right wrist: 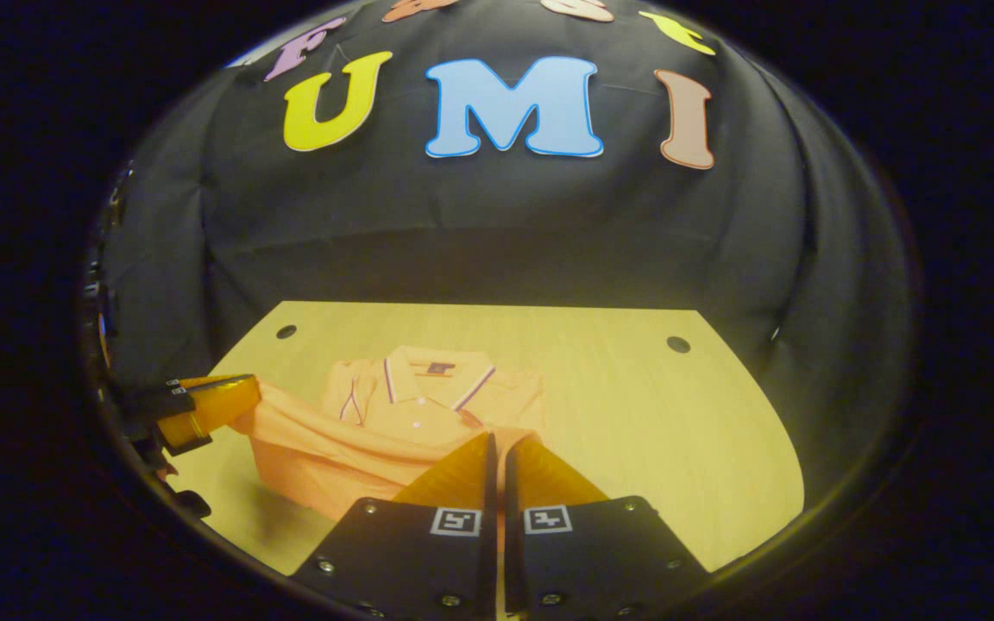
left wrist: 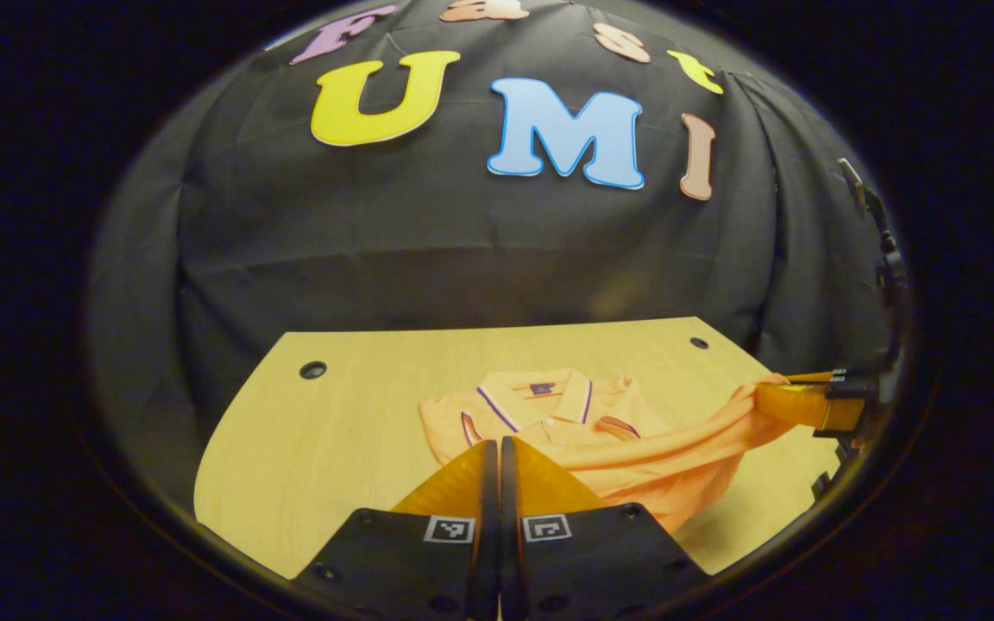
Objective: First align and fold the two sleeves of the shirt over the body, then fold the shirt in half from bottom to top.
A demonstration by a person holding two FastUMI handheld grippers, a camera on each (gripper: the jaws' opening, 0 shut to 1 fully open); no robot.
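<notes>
An orange polo shirt (left wrist: 549, 405) lies on the wooden table (left wrist: 307, 431), collar toward the far wall and sleeves folded in over the body. Its bottom hem is lifted off the table and stretched between my two grippers. My left gripper (left wrist: 498, 444) is shut on one hem corner; it appears at the left of the right gripper view (right wrist: 247, 392) with cloth running out of its fingers. My right gripper (right wrist: 498, 440) is shut on the other hem corner, and in the left gripper view it sits at the right edge (left wrist: 773, 392). The shirt (right wrist: 428, 405) sags between them.
The black cloth wall stands close behind the table's far edge. Round holes (left wrist: 312, 370) (right wrist: 678, 344) mark the table's far corners. Bare wood (right wrist: 652, 414) lies to the right of the shirt in the right gripper view.
</notes>
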